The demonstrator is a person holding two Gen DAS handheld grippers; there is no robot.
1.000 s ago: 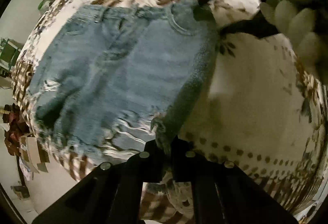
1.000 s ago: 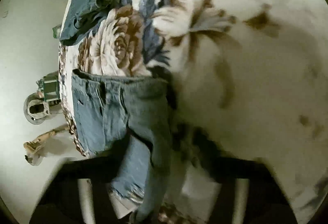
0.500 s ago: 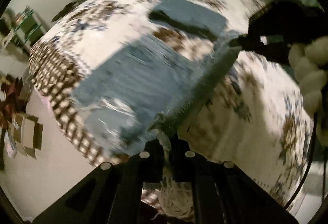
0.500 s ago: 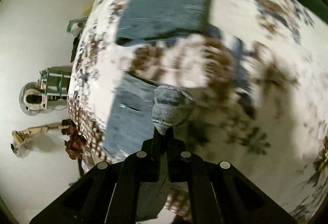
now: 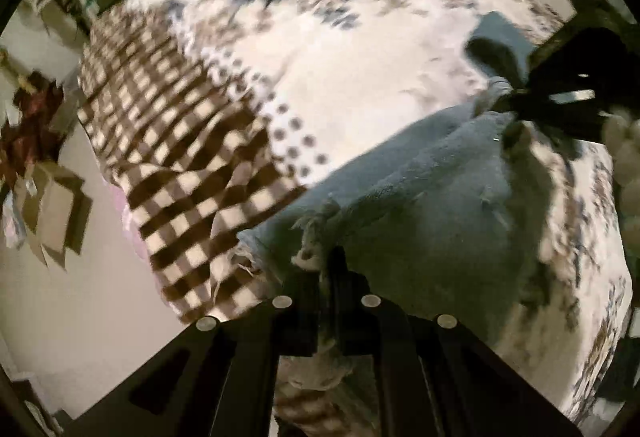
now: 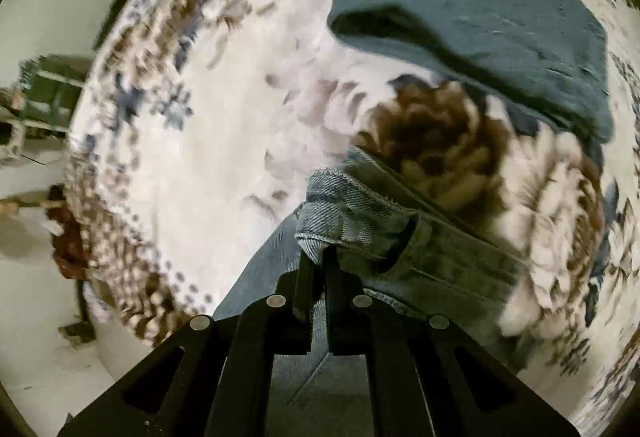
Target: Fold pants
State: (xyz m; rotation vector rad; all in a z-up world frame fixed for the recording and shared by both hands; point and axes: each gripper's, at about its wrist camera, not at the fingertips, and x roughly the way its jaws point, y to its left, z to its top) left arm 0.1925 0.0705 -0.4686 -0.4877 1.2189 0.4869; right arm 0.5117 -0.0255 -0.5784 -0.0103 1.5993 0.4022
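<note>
Denim pants (image 5: 420,197) lifted off bed blanket (image 5: 340,85), sagging lower centre of left view. Left tongs (image 5: 330,265) clenched on frayed hem. Right tongs (image 6: 318,261) clenched on waistband corner, lower centre of right view. Second folded denim piece (image 6: 500,17) upper right, apart. Judgement: half-fold under way. Keep both pinches level, edge taut; lay over squarely, match hem to waistband before letting go. Frames blurred.

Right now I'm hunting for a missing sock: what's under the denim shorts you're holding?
Under the denim shorts, both grippers pinching an edge, only the floral blanket shows around them. Whatever lies directly beneath the denim is covered.
</note>
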